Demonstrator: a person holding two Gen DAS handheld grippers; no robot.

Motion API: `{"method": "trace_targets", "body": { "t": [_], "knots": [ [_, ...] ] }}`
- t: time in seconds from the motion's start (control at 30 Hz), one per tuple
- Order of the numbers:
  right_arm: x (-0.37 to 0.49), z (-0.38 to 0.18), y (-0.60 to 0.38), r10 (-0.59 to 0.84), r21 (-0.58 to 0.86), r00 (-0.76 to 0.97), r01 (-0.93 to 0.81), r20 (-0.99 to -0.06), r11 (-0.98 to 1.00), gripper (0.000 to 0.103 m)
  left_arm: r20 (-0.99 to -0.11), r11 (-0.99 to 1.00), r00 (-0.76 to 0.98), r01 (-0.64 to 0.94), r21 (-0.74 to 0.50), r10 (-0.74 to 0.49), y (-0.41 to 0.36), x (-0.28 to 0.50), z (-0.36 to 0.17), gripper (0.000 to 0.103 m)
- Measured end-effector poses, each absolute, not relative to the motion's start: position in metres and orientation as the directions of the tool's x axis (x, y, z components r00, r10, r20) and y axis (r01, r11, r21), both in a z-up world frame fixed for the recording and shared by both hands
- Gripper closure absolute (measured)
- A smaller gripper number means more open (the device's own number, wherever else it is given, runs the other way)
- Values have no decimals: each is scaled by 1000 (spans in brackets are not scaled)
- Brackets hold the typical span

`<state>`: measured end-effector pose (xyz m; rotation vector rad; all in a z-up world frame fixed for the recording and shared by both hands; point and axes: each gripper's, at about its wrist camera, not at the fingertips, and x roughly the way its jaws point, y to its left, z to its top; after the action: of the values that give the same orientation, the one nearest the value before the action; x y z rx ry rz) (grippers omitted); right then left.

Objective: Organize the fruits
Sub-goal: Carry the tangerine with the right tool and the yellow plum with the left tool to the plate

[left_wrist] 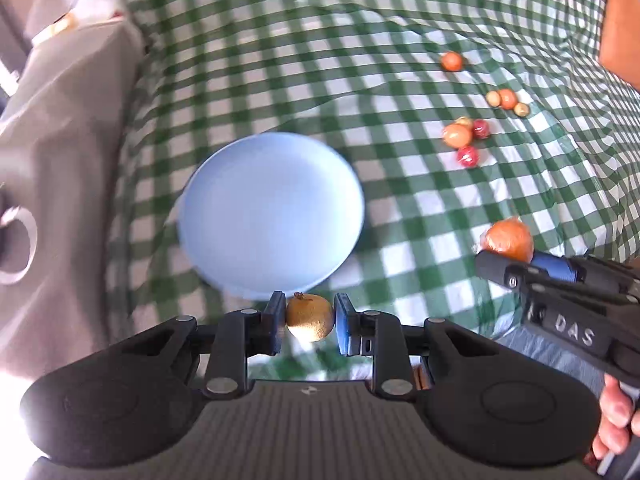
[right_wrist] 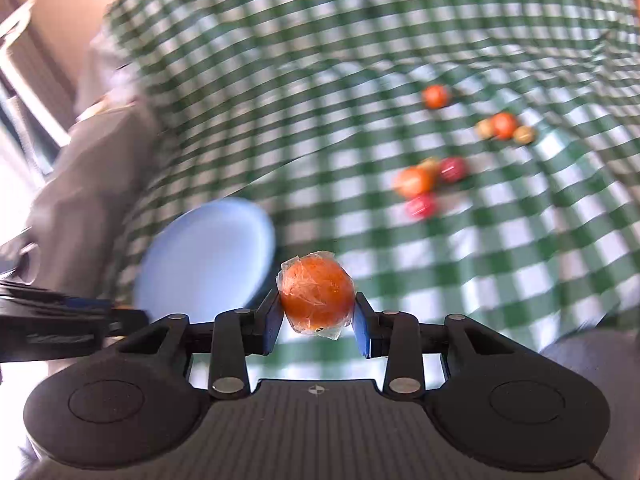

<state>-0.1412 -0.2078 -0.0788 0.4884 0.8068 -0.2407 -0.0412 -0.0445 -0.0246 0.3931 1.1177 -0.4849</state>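
Left gripper: pinched a brown kiwi between its two blue pads, one pad pressed to each side of the fruit; kiwi hung clear of the cloth, just short of the plate's near rim.
Right gripper: clamped on an orange fruit wrapped in clear film, pads tight against both flanks; film edges stuck out above and below the fruit.
Right gripper from the left wrist view: seen at the right edge, carrying the same wrapped orange above the cloth; a bare hand gripped its handle, which bore the letters "DAS".
Left gripper from the right wrist view: dark body at the left edge, blurred; its fingertips could not be made out there.
Blue plate: lay on the cloth directly ahead of the left gripper, left of the right gripper; nothing on it.
Loose fruits: small orange, red and yellowish pieces scattered on the cloth to the far right, well apart from the plate; one orange piece sat alone farther back.
Tablecloth: green-and-white check, wrinkled.
Grey fabric: draped at the left, beside the cloth.
Sharpness: right wrist view was motion-blurred beyond the gripper.
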Motion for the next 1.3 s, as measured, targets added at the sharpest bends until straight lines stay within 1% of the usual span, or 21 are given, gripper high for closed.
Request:
{"method": "trace_targets", "body": {
  "t": [0.13,0.3,0.5,0.87,1.3],
  "knots": [
    [-150,-64,-171,44,338,666,320,-745,885,64,-912,856,369,515,41,-178,-6,-52,-18,75],
    [-155,-52,-139,35,280,662,268,-749,922,64,-904,884,384,468,13,-190,25,-59,-15,75],
    [-158,-44,-124,22,240,657,244,-754,940,64,-894,897,396,441,-15,-209,46,-61,-12,75],
    [-155,-39,-111,9,202,655,220,-755,954,64,-887,906,401,420,-45,-229,53,-58,-11,75],
    [-136,-47,-121,12,197,639,219,-769,956,64,-887,912,412,410,-25,-210,39,-26,-19,75]
  ]
}}
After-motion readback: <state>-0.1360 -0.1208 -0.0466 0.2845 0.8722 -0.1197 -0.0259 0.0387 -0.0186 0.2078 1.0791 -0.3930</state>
